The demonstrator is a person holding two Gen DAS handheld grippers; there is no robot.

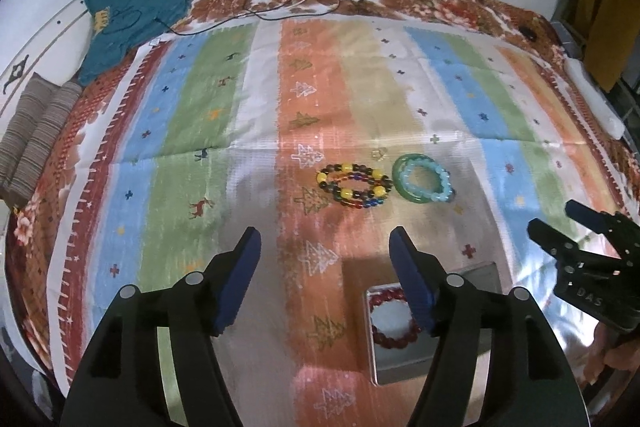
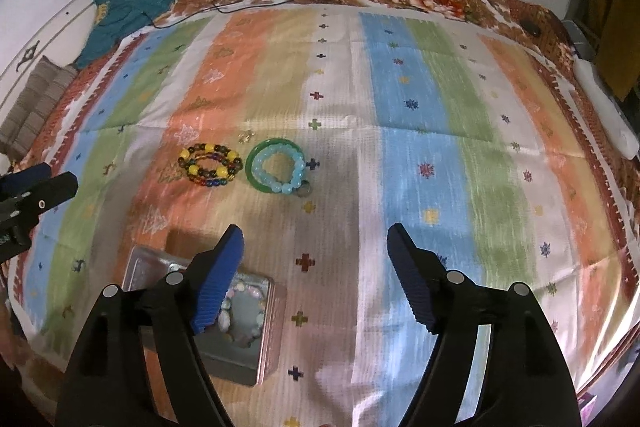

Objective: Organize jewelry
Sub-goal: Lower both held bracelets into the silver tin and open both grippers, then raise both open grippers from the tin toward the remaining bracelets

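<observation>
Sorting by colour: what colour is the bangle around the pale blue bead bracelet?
Green; the bangle encircling the bead bracelet shows best in the right wrist view.

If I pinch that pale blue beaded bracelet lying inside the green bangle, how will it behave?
The pale blue beaded bracelet is probably strung, so it would likely sag and flex instead of holding its ring. Its glossy round beads may slip between the pads. It overlaps the green bangle, so lifting may drag that along.
</observation>
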